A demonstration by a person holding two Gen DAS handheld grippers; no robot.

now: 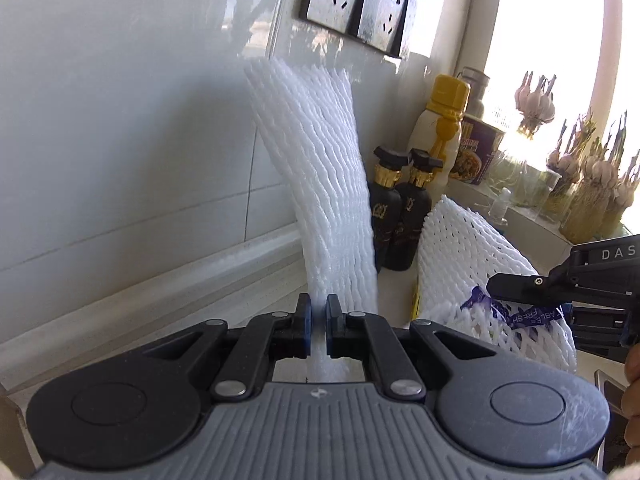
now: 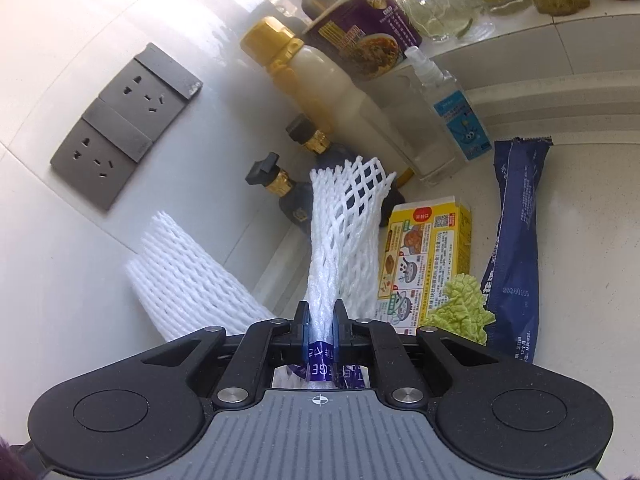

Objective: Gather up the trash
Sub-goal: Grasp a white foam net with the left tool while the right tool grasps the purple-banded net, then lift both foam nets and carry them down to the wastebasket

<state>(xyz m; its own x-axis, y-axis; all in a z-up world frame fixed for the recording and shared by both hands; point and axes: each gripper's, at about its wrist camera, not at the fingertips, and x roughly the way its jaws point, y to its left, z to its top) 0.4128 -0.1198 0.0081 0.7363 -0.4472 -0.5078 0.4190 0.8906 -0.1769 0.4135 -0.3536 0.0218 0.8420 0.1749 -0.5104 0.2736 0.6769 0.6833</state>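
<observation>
**Entry: two foam fruit nets in hand, loose rubbish left on the desk**

Left hand-held gripper (image 1: 318, 326): jaws together, clamped on the lower end of a flattened white foam net sleeve (image 1: 320, 184); sleeve stands up from the pads, lifted in front of the tiled wall.

Right hand-held gripper (image 2: 320, 330): jaws together on the gathered end of a second foam net (image 2: 344, 236), pinched along with a blue printed band (image 2: 318, 354); the net's open mesh fans out beyond the fingertips; in the left wrist view this net sits just beside the first.

Trash not yet collected, on the desk (image 2: 592, 240): yellow carton (image 2: 424, 256), lying flat; green leaf scrap (image 2: 460, 308), touching the carton's near edge; long dark blue wrapper (image 2: 516, 248), just beside both.

Not trash, by judgement: two black bottles (image 1: 400, 216), a yellow-capped bottle (image 2: 324, 92), a spray bottle (image 2: 452, 108), a printed tub (image 2: 360, 40), standing along the wall; wall sockets (image 2: 124, 124) above.

Risks from here:
- foam is light and springy; a thin pinch at one end could let a net slide out during a quick swing;
- the tall sleeve or the fanned mesh could brush the black bottles close behind and tip them;
- both grippers being full, the carton, leaf and wrapper cannot be taken until the nets are dropped somewhere; no bin shows in either view.
</observation>
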